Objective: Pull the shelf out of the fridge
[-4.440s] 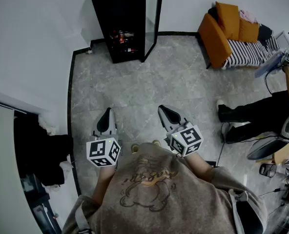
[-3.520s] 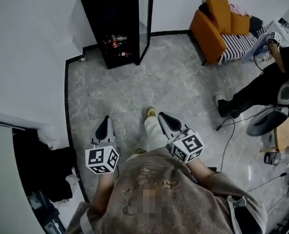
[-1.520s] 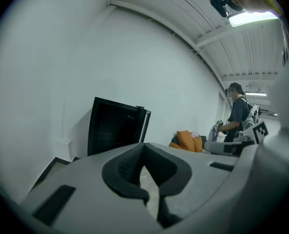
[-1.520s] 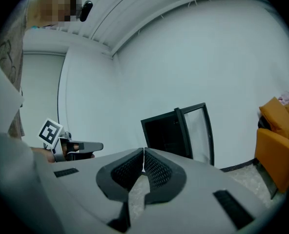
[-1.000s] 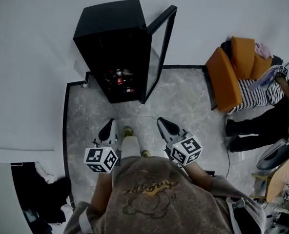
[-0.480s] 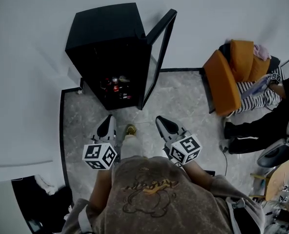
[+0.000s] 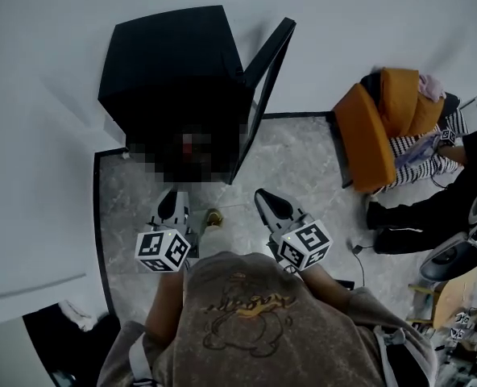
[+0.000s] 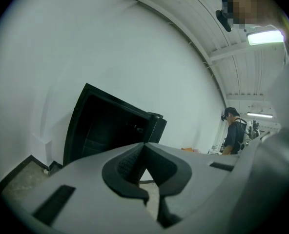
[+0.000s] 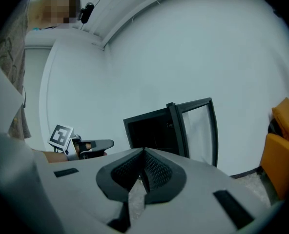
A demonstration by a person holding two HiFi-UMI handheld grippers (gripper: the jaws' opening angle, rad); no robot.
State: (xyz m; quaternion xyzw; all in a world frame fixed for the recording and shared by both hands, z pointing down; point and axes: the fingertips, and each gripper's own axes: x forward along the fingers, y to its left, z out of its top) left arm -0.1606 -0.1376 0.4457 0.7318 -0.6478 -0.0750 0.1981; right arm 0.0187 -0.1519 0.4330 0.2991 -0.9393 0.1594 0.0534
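A black fridge point(image 7: 174, 79) stands against the white wall with its glass door point(image 7: 264, 79) swung open to the right. Its inside is dark and partly blurred over, so no shelf can be made out. My left gripper point(image 7: 172, 197) and right gripper point(image 7: 264, 196) are held side by side in front of my body, a short way from the fridge opening. Both are shut with nothing between the fingers. In the left gripper view the fridge point(image 8: 110, 130) lies beyond the shut left gripper point(image 8: 144, 147). In the right gripper view the fridge point(image 9: 152, 130) and its door point(image 9: 198, 130) lie beyond the shut right gripper point(image 9: 144, 155).
An orange sofa point(image 7: 371, 131) stands to the right of the fridge. A person in black point(image 7: 432, 212) is on the floor at the far right, among cables and gear. My shoe point(image 7: 214, 216) shows between the grippers. Grey stone floor point(image 7: 303, 168) lies ahead.
I have walked toward the fridge, which is now nearer and larger in the head view. Both grippers kept their pose in front of me and stayed shut.
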